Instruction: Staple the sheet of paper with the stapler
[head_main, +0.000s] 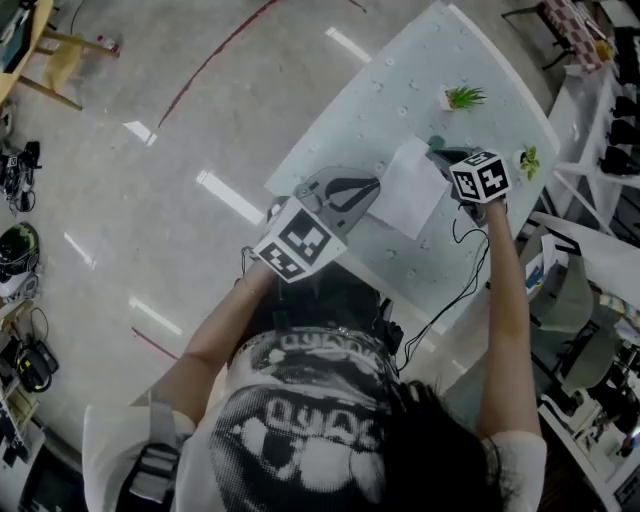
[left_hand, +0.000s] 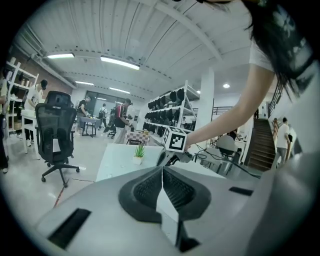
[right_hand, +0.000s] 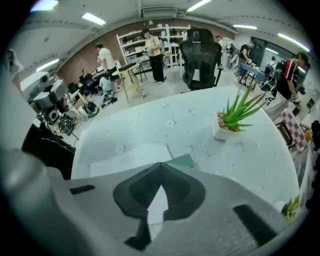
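Pressing is next, I judge; left gripper (left_hand: 162, 170) fingers pinch the sheet (head_main: 410, 190) by its edge; right gripper (right_hand: 160, 164) fingers are closed, empty, stapler (right_hand: 184, 161) just beyond their tips at the sheet's corner; I'd push straight down, sheet steady.

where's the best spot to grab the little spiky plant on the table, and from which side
Take the white pot, not the leaves. Probably best to come in level from the side, one jaw on each side wall. The pot stands upright, and the leaves fan up and out over its top, so a straight-down approach would crush them, while the low walls beneath are bare.
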